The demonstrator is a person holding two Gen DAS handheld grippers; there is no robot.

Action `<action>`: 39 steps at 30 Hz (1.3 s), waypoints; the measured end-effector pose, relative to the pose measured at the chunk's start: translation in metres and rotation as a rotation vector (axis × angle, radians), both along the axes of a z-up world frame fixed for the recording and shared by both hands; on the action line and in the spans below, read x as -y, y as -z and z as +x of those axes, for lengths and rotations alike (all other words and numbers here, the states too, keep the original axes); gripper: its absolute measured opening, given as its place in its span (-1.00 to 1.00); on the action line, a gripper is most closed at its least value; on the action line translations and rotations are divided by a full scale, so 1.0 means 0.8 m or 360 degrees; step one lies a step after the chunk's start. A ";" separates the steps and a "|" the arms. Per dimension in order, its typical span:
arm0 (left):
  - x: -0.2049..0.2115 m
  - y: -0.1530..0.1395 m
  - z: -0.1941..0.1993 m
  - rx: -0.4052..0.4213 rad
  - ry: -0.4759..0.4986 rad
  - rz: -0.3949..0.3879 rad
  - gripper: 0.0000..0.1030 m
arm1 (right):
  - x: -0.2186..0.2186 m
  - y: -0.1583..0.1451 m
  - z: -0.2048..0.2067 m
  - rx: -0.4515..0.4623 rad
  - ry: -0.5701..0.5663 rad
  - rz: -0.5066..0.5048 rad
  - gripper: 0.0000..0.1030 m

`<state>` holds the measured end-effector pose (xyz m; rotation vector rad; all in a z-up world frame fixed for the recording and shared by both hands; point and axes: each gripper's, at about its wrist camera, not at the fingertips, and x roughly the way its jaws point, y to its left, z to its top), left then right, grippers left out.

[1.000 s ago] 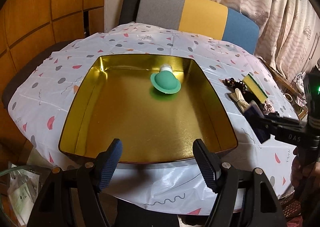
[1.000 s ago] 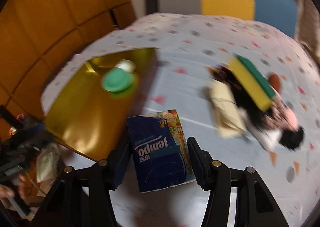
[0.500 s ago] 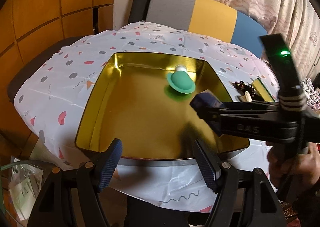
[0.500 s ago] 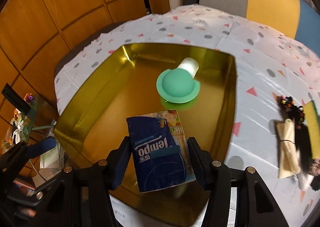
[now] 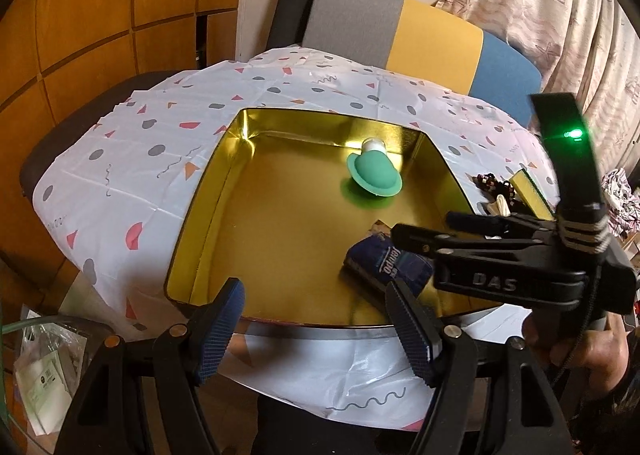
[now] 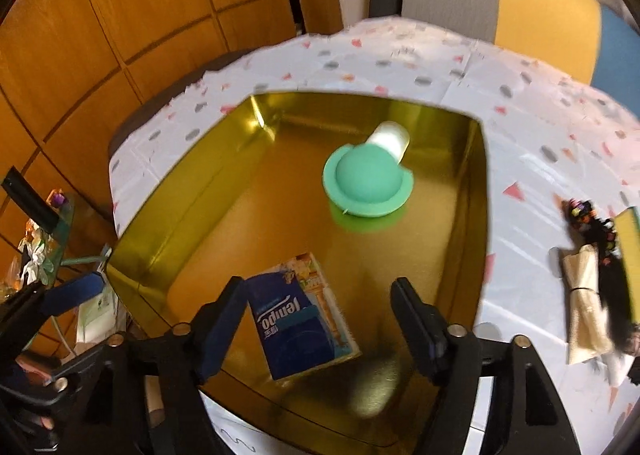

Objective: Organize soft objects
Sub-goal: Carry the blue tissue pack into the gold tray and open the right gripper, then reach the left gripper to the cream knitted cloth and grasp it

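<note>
Released since 0.5 s ago, tissue pack (image 6: pixel 298 317) lies in gold tin (image 6: pixel 168 191) between my wide right tongs (image 6: pixel 318 329); left tongs (image 5: pixel 316 329) wide, hovering at tin's near rim.

- The tissue pack (image 6: pixel 298 315) you are handling is lying flat on the floor of the gold tin (image 6: pixel 168 211), near its front wall; it is blue with white lettering and a colourful strip along one edge.
- The green dome-shaped soft toy (image 6: pixel 368 181) is sitting toward the tin's far right corner, its white end (image 6: pixel 390 139) pointing at the far wall.
- A yellow-and-green sponge (image 6: pixel 628 255), a beige rolled cloth (image 6: pixel 584 307) and a black beaded piece (image 6: pixel 580 215) are waiting outside the tin, clustered together on the tablecloth (image 6: pixel 520 127) to its right.
</note>
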<state>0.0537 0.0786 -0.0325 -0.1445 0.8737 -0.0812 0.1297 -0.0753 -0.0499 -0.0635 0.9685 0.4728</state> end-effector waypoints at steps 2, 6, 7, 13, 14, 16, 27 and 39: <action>0.003 0.002 0.000 -0.0013 0.0006 -0.0010 0.44 | 0.007 -0.008 -0.007 0.0060 0.0021 0.0006 0.65; 0.008 0.004 0.000 -0.0030 0.0021 -0.0030 0.44 | 0.021 -0.017 -0.017 0.0124 0.0072 0.0005 0.73; 0.009 0.004 0.000 -0.0031 0.0025 -0.0033 0.44 | 0.027 -0.019 -0.018 0.0130 0.0085 0.0020 0.74; 0.020 0.004 -0.002 -0.0034 0.0062 -0.0013 0.44 | 0.058 -0.021 -0.024 0.0122 0.0167 0.0084 0.75; 0.022 0.003 -0.003 -0.0030 0.0071 -0.0008 0.44 | 0.062 -0.021 -0.025 0.0123 0.0178 0.0088 0.75; 0.028 0.001 -0.004 -0.0026 0.0086 0.0007 0.44 | 0.071 -0.022 -0.027 0.0127 0.0204 0.0093 0.75; 0.067 -0.010 -0.005 0.0002 0.0220 0.0085 0.44 | 0.135 -0.032 -0.042 0.0170 0.0366 0.0126 0.75; 0.132 -0.028 0.011 0.0031 0.0439 0.0080 0.44 | 0.248 -0.058 -0.050 0.0241 0.0612 0.0081 0.79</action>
